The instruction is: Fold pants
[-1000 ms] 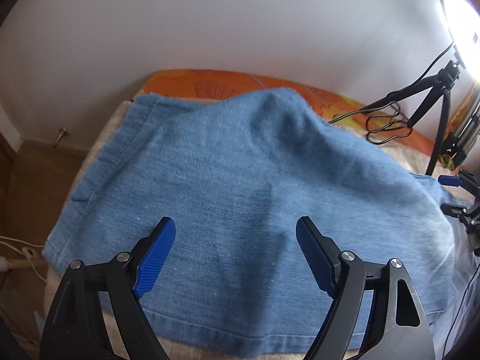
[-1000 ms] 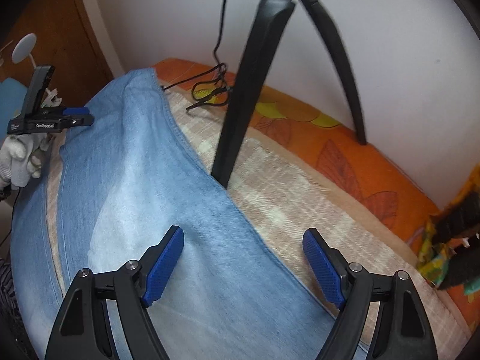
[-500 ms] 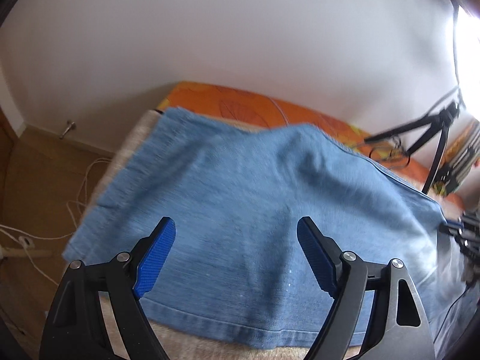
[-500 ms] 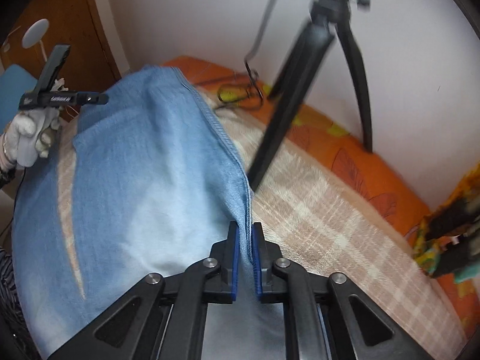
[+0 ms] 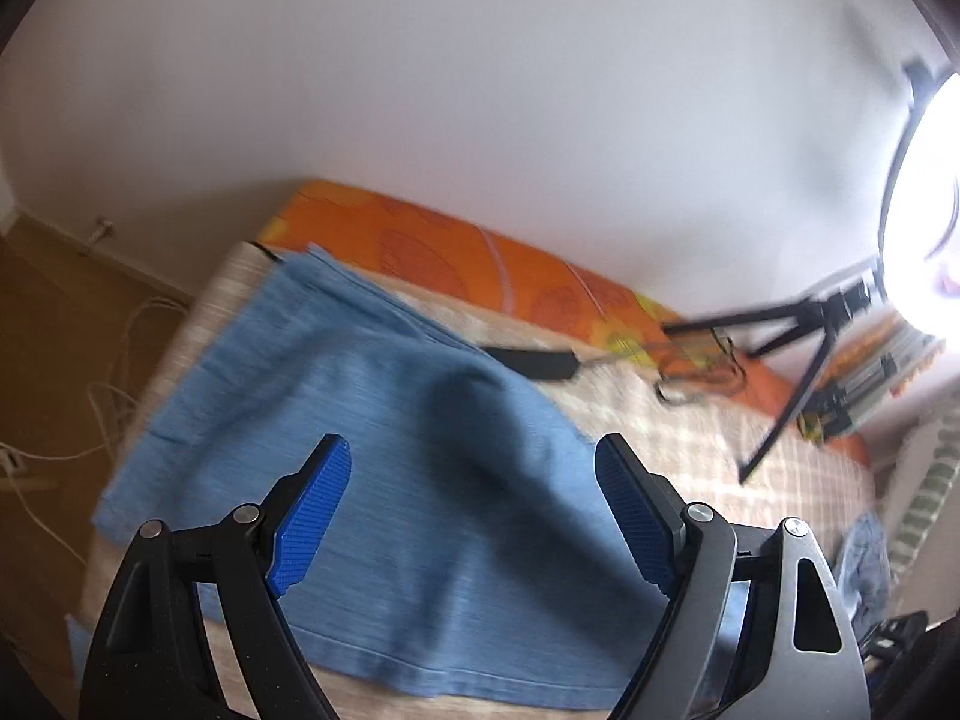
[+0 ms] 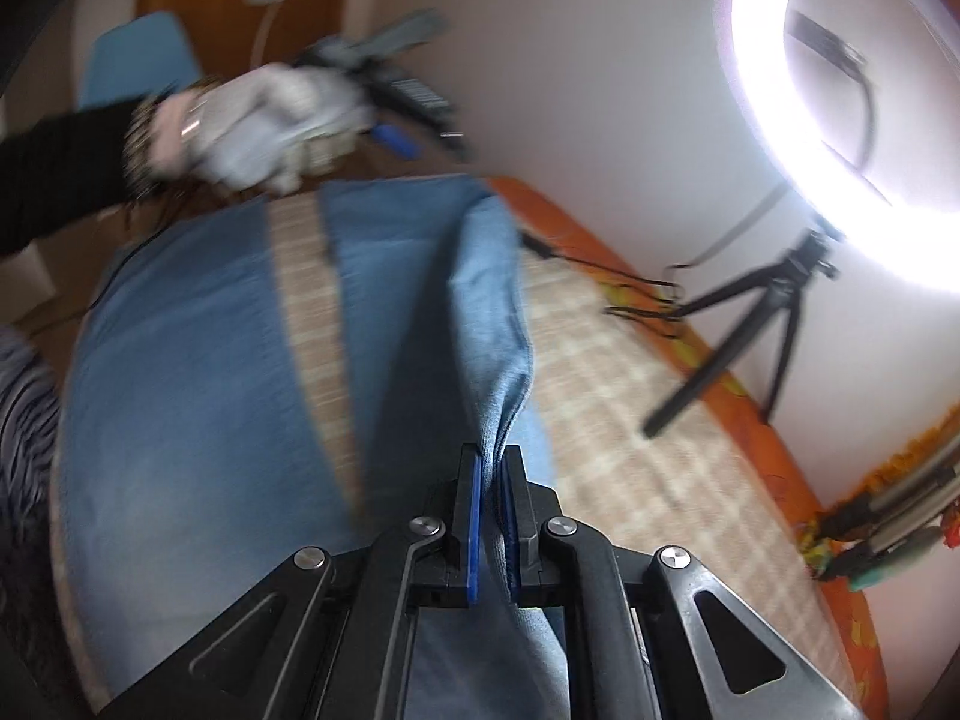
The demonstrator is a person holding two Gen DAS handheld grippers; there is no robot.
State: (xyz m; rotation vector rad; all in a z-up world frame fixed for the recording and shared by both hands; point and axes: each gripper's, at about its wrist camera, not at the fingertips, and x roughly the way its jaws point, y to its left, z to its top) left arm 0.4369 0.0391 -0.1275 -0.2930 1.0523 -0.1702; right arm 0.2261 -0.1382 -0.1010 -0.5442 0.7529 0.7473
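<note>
A tripod [image 6: 744, 330] and its cable [image 6: 636, 300] block the bed's [image 6: 630, 480] wall side; the checked blanket [image 6: 606, 420] nearer is open.

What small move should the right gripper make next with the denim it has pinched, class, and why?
Probably carry it on across toward the other leg. The right gripper is shut on the edge of the pants, lifted into a ridge, while the left gripper hangs open above the cloth, holding nothing.

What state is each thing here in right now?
Jeans: spread on the bed, one edge lifted.
Right gripper: shut on the jeans' lifted edge.
Left gripper: open, empty, above the jeans.
Ring light: on.
Tripod: standing on the bed.
</note>
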